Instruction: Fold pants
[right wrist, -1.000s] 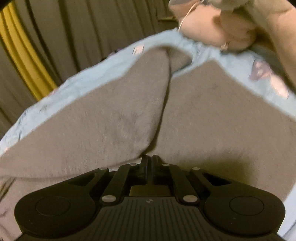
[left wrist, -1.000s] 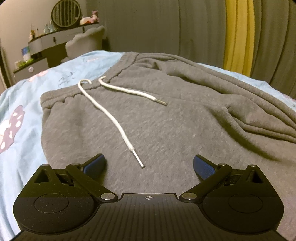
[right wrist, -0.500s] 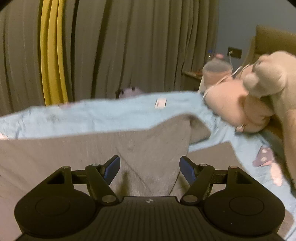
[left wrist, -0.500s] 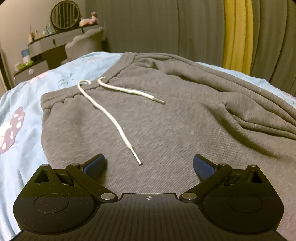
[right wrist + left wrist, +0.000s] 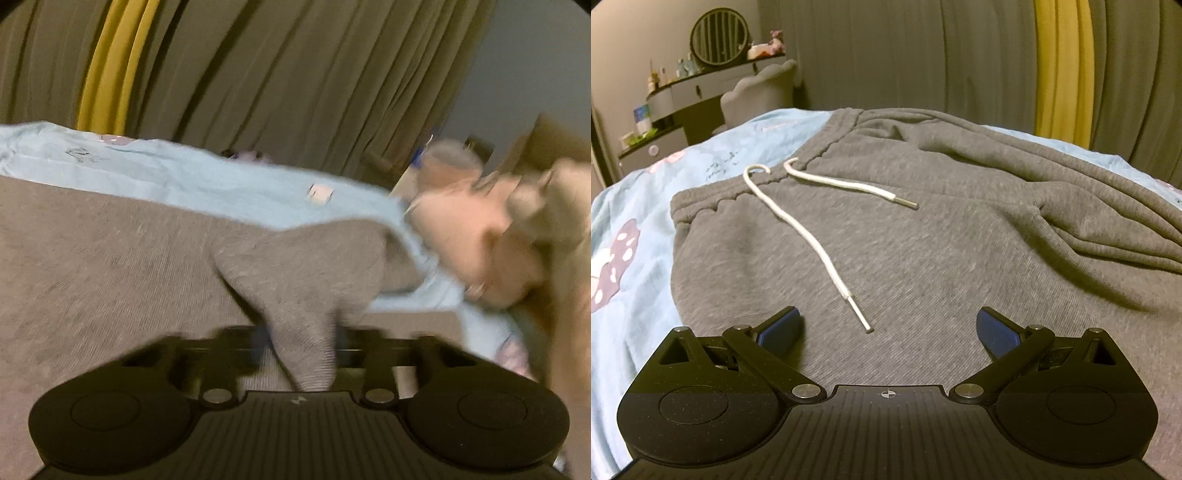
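1. Item: grey pants (image 5: 923, 258), spread on the bed (image 5: 635, 206); white drawstring (image 5: 809, 236) loose across the waist.
2. Left hand-held gripper (image 5: 888, 328): released, low over the front panel; I judged it should pin the waistband.
3. Right hand-held gripper (image 5: 303, 354): clenched on a pinch of pants leg; view blurred; I advised a slow, level carry to keep the fold flat.

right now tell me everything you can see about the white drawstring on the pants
The white drawstring is a woven cotton-looking cord with two loose ends, each tipped with a metal aglet. Both emerge from the elastic waistband of the grey pants and lie slack across the fabric, untied: the longer end trails toward the open left tool, untouched by it.
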The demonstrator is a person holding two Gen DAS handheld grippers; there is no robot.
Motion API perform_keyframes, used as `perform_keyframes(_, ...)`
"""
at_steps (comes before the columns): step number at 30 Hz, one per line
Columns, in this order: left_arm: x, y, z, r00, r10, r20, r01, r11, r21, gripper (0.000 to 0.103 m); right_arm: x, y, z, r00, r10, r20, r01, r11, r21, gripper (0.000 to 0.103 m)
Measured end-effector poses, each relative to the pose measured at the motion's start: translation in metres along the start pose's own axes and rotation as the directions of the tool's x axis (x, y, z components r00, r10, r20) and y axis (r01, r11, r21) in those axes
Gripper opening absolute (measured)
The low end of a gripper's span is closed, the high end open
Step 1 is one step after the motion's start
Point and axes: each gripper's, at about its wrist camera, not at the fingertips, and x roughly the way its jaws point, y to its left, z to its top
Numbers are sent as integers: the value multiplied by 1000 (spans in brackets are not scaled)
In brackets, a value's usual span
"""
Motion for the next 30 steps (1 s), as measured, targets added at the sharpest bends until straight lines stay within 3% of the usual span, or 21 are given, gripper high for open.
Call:
perform_keyframes(5, 0, -1, 0, 1000, 3, 2, -3, 1000, 5, 103, -2, 9, -6, 997, -78, 27, 80, 994, -78, 13)
perform_keyframes(6, 0, -1, 0, 1000, 4, 3, -4, 1000, 6, 103, -1, 11, -7, 994, -110, 19, 111, 988, -105, 21)
perform_keyframes(7, 0, -2, 0, 1000, 6, 4, -6, 1000, 7, 103, -2, 13, -7, 990, -139, 14, 140, 983, -121, 40)
perform_keyframes(9, 0, -2, 0, 1000, 9, 6, -9, 1000, 10, 103, -8, 11, -5, 985, -167, 38, 170, 979, -110, 67)
perform_keyframes(11, -1, -2, 0, 1000, 11, 7, -11, 1000, 11, 103, -14, 2, -2, 996, -82, 36, 83, 996, -37, 62)
perform_keyframes(12, -1, -3, 0, 1000, 12, 8, -12, 1000, 12, 103, -13, -1, 0, 999, -51, 16, 51, 999, -7, 52)
perform_keyframes(13, -1, -3, 0, 1000, 12, 10, -12, 1000, 13, 103, -10, -4, 2, 999, -42, -2, 42, 999, 7, 34)
perform_keyframes(16, -3, -2, 1, 1000, 6, 12, -7, 1000, 20, 103, -6, -7, -1, 999, -47, -6, 47, 999, 18, 8)
perform_keyframes(18, -6, -1, 4, 1000, -19, 19, 19, 999, 30, 103, -11, -32, 3, 1000, -19, -1, 19, 982, 188, 8)
perform_keyframes(20, -15, 0, 13, 997, -37, 61, 34, 998, 48, 103, -15, -76, 1, 1000, 16, -26, -3, 895, 447, 8)
perform_keyframes(22, -30, -2, 26, 986, 5, 164, -15, 998, 62, 103, -9, -110, -13, 996, 22, -88, 35, 806, 591, 8)
perform_keyframes(24, -38, -8, 48, 966, 8, 258, -27, 997, 71, 103, 11, -128, -31, 976, 127, -176, 27, 736, 677, 8)
perform_keyframes(26, -34, -17, 78, 956, -47, 290, 23, 996, 88, 103, 21, -136, -44, 964, 188, -189, 11, 681, 732, 8)
perform_keyframes(30, 7, -32, 155, 960, -201, 195, 198, 980, 35, 103, 21, -137, -44, 962, 196, -190, 8, 674, 739, 8)
